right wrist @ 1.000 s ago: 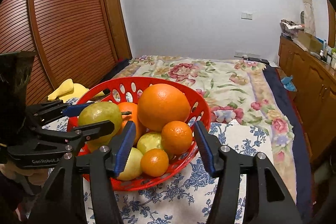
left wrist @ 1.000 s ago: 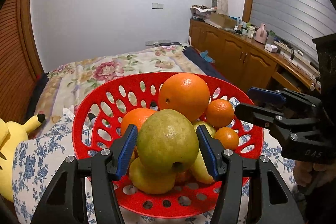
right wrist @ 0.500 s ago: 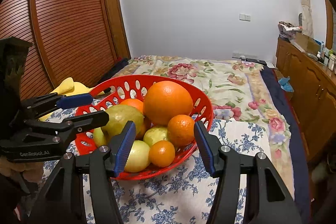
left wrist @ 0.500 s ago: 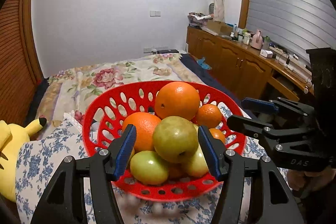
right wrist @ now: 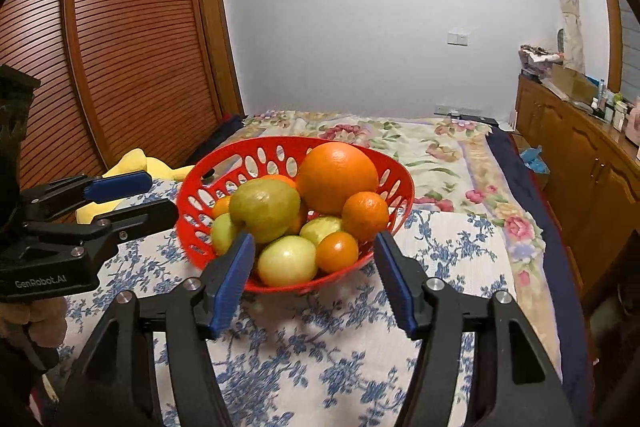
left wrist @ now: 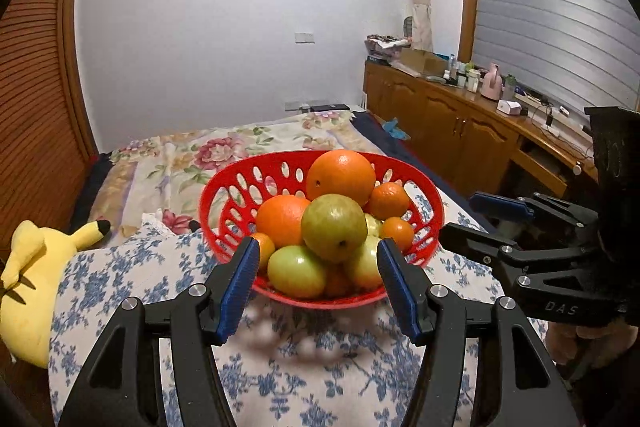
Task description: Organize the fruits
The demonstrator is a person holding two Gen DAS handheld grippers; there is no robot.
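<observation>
A red perforated basket (left wrist: 224,203) (right wrist: 192,203) stands on the blue-flowered cloth, piled with fruit. A green pear (left wrist: 334,227) (right wrist: 265,209) lies on top at the front, a big orange (left wrist: 341,177) (right wrist: 338,177) behind it, with smaller oranges and green fruits around. My left gripper (left wrist: 318,287) is open and empty, just in front of the basket; it also shows in the right wrist view (right wrist: 132,199). My right gripper (right wrist: 314,283) is open and empty before the basket, and shows in the left wrist view (left wrist: 480,221).
The cloth (left wrist: 320,379) covers the near end of a bed with a floral quilt (left wrist: 200,155). A yellow plush toy (left wrist: 32,287) lies at the left. A wooden cabinet (left wrist: 460,131) with clutter runs along the right wall. A slatted wardrobe (right wrist: 132,47) is on the left.
My left gripper let go of the green pear, which now rests on top of the pile, and drew back from the basket. My right gripper also pulled back a little.
</observation>
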